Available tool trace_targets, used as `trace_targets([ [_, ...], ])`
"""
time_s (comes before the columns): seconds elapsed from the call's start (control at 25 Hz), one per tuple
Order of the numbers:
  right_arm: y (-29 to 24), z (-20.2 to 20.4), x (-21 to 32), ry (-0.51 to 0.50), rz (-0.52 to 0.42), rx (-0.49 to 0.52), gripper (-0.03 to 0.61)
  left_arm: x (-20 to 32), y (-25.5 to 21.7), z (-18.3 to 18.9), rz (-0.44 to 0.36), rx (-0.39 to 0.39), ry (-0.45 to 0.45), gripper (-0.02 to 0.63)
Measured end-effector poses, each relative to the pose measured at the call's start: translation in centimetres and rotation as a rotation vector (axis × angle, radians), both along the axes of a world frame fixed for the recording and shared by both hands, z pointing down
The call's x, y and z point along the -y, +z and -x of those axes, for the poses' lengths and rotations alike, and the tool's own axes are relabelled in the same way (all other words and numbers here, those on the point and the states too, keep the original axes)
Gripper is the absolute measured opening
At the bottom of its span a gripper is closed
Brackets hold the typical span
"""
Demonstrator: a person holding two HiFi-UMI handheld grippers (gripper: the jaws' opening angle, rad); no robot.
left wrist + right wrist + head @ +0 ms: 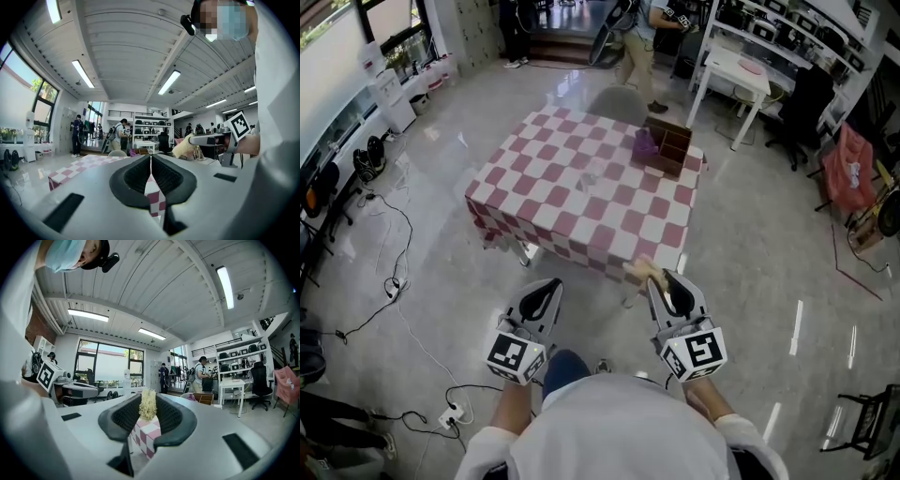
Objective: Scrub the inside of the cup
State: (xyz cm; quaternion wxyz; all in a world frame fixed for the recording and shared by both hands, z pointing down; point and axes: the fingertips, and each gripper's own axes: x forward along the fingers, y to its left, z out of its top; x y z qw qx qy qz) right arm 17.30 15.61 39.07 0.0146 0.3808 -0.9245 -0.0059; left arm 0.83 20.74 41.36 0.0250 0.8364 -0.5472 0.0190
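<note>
A table under a red-and-white checked cloth stands ahead of me on the floor. Near its middle I make out a faint clear cup. My right gripper is shut on a pale yellow fibrous scrubber, whose tuft sticks up between the pads. The right gripper points level at the table's near corner. My left gripper is shut with nothing in it, its pads meeting in a thin line. Both grippers hover short of the table's near edge.
A brown open box and a purple thing sit at the table's far right. A grey chair stands behind the table. Farther back are a white table and people. Cables trail over the floor at the left.
</note>
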Motion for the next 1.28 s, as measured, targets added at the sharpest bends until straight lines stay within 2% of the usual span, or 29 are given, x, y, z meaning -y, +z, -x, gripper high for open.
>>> trace_targets([
  [0.2, 0.7, 1.8, 1.2, -0.001, 0.009, -0.01, 0.107, 1.2, 1.0, 2.0, 0.019, -0.016, -0.009, 0.034],
  [0.48, 0.4, 4.4, 3.5, 0.056, 0.02, 0.002, 0.107, 4.0, 0.5, 5.5, 0.025, 0.005, 0.024, 0.034],
  [0.8, 0.0, 7.4, 6.5, 0.132, 0.018, 0.026, 0.107, 8.1, -0.2, 9.0, 0.022, 0.029, 0.091, 0.034],
  [1.28, 0.9, 9.9, 10.1, 0.24, -0.003, 0.048, 0.107, 13.8, 0.4, 12.0, 0.018, 0.036, 0.205, 0.033],
])
